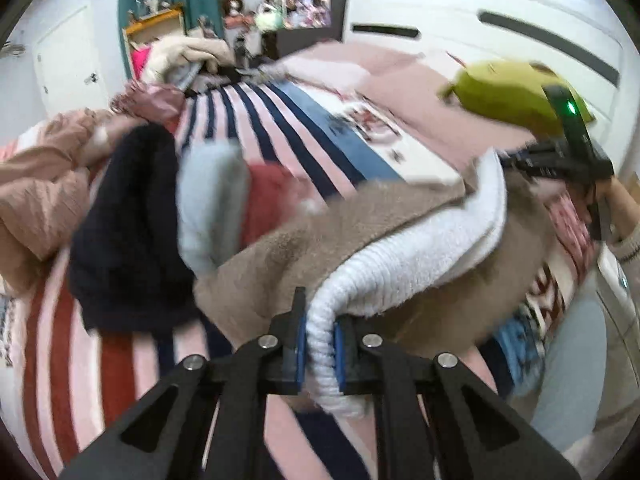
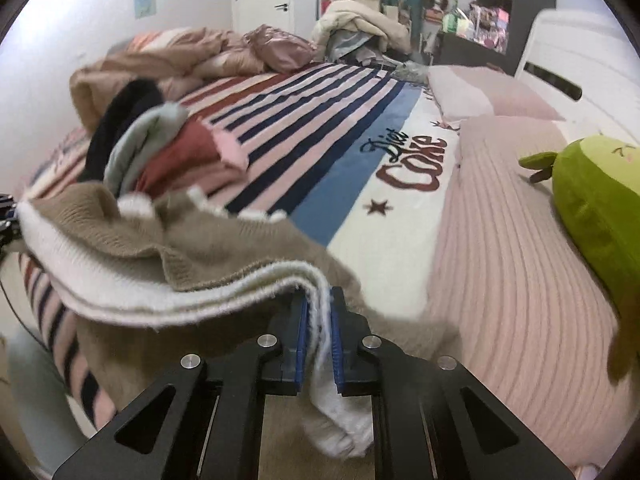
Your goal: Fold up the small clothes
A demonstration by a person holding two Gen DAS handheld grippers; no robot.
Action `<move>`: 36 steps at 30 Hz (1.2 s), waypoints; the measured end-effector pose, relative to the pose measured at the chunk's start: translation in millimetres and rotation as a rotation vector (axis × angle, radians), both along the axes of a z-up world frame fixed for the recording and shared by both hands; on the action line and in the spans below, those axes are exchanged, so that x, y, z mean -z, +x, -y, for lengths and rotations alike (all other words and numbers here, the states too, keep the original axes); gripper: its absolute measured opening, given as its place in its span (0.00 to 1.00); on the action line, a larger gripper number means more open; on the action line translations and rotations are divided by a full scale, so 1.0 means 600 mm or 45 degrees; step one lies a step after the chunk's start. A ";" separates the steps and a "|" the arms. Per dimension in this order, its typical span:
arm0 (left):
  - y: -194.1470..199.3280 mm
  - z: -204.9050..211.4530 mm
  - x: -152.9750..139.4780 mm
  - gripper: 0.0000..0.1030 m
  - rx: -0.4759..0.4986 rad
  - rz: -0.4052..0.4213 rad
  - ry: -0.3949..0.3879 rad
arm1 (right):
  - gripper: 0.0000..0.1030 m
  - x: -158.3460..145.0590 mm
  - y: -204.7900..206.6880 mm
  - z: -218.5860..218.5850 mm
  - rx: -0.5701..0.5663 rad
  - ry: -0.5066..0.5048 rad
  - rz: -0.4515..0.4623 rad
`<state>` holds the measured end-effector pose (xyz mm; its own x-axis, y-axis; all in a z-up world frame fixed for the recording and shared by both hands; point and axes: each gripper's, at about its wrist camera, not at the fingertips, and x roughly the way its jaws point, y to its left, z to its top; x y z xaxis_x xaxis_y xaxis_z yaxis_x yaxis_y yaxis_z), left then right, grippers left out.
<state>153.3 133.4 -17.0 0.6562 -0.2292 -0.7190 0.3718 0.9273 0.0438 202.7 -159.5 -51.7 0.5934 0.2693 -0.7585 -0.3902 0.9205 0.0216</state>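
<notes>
Left wrist view: a small tan knit garment (image 1: 320, 240) with a white ribbed hem (image 1: 400, 264) hangs lifted above the striped bedspread (image 1: 304, 136), stretched between the two tools. The left gripper (image 1: 320, 344) is clamped on one end of the white hem, the ribbing pinched between its blue pads. At the far right of this view the right gripper (image 1: 520, 160) grips the opposite end of the hem, a hand (image 1: 616, 200) behind it.

Right wrist view: the right gripper (image 2: 318, 336) is closed on the hem (image 2: 160, 296), with a loose tail of white knit hanging below the jaws; the tan body (image 2: 224, 240) sags in folds toward the left.

Surroundings: a pile of unfolded clothes (image 2: 160, 152), dark, pale grey and red, lies beyond the garment on the bedspread (image 2: 320, 120); a green plush toy (image 2: 600, 200) rests on the pink ribbed cover (image 2: 520, 260) to the right.

Step in hand, as judged: spreading the garment before laying it flat. To do it well, keep both ends of the hem level and taut, let the body hang free of the pile, and lower it onto a clear stretch of bedspread so no crease is trapped beneath.
</notes>
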 end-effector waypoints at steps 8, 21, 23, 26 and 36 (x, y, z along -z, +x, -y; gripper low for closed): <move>0.193 -0.041 0.017 0.65 -0.337 0.023 0.044 | 0.49 0.036 0.128 0.001 0.142 -0.023 -0.082; 0.062 -0.100 0.107 0.88 -0.227 -0.189 -0.351 | 0.74 0.012 -0.033 0.161 0.225 0.336 -0.060; 0.055 -0.099 0.133 0.88 -0.201 -0.234 -0.398 | 0.74 0.034 -0.051 0.166 0.191 0.345 -0.139; 0.052 -0.085 0.178 0.88 -0.199 -0.319 -0.476 | 0.74 0.081 -0.077 0.161 0.197 0.282 -0.224; 0.010 -0.057 0.165 0.14 -0.181 -0.205 -0.583 | 0.12 0.127 -0.120 0.147 0.180 0.508 -0.257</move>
<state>159.1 167.3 -115.8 0.5927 -0.4613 -0.6602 0.2089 0.8797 -0.4271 130.6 -247.6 -127.7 0.4965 0.4903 -0.7163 -0.2127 0.8687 0.4473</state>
